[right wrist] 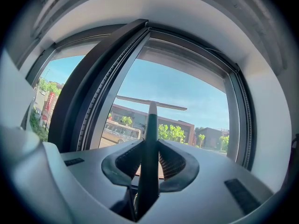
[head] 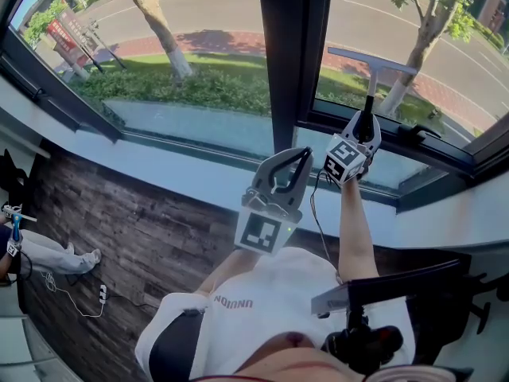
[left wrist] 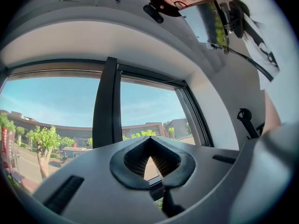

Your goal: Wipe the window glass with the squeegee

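Clamping the squeegee (head: pixel 369 94), right tongs (right wrist: pixel 148 143) face glass (head: pixel 199 22); shirt (head: pixel 274 313) reads "UNION".

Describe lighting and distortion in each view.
Head view: bright daylight, tree shadow on the pavement, window frame curved by the wide lens. Left gripper view: dark vignette around the rim, shut left claw evenly lit. Right gripper view: squeegee backlit, dark against blue sky.

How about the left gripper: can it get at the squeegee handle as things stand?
Probably yes: the left gripper hangs beside the right gripper holding the squeegee, nothing between them, though its jaws are shut and must open first.
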Motion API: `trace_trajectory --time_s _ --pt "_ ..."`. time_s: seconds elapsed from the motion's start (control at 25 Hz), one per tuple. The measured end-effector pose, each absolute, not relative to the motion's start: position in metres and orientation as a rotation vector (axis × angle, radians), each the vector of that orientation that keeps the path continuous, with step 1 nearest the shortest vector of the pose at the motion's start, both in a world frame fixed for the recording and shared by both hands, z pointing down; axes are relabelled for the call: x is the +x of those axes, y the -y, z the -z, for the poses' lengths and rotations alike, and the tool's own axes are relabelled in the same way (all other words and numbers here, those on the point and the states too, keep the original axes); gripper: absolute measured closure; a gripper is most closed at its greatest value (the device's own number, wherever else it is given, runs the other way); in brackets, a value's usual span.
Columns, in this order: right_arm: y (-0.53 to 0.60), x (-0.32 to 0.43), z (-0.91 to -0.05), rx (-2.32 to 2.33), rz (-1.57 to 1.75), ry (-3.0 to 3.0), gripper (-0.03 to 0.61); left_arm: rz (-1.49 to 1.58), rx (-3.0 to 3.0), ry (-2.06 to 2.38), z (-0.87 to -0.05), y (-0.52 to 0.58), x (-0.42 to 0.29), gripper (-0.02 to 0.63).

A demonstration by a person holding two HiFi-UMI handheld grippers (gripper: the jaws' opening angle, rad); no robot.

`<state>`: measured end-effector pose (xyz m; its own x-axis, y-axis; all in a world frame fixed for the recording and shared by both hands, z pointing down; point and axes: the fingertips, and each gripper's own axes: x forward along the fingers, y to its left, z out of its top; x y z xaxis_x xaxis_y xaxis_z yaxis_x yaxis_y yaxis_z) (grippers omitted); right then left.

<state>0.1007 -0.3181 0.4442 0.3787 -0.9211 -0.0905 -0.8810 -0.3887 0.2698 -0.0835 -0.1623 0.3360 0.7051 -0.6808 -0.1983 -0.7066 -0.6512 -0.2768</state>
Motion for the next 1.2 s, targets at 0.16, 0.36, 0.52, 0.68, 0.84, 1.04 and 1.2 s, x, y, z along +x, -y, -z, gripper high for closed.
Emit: trace_trajectory --time_s 0.16,0.36,0.52,0.68,0.84,1.04,1.2 --pt "0.316 0.100 -0.452 2.449 0.302 1.625 0.486 -0.119 -2.586 -1.090 -0.337 0.162 -0.082 0.618" --pt "0.314 0.098 -0.460 2.434 0.281 1.623 0.486 -0.129 -2.589 -1.090 -0.335 0.162 -0.084 0.618" --pt "0.312 0.098 -0.466 2.421 0.269 1.616 0.486 -0.131 -2.593 -1.086 -0.335 0.163 -0.083 0.618" --pt "0.311 0.098 -0.476 2.409 0.245 1.617 0.486 -0.131 -2.596 -1.089 -0.336 0.162 -0.082 0.618" --pt "0.308 0.099 -0.483 2.402 0.227 1.611 0.486 -0.142 -2.601 -1.094 -0.337 0.161 -0.081 0.618" --pt "0.305 0.099 -0.493 2.393 0.201 1.601 0.486 -0.120 -2.601 -1.086 -0.339 0.162 -0.080 0.618" --pt "0.305 0.098 -0.502 2.374 0.181 1.598 0.486 -0.126 -2.603 -1.085 -0.338 0.162 -0.081 0.618"
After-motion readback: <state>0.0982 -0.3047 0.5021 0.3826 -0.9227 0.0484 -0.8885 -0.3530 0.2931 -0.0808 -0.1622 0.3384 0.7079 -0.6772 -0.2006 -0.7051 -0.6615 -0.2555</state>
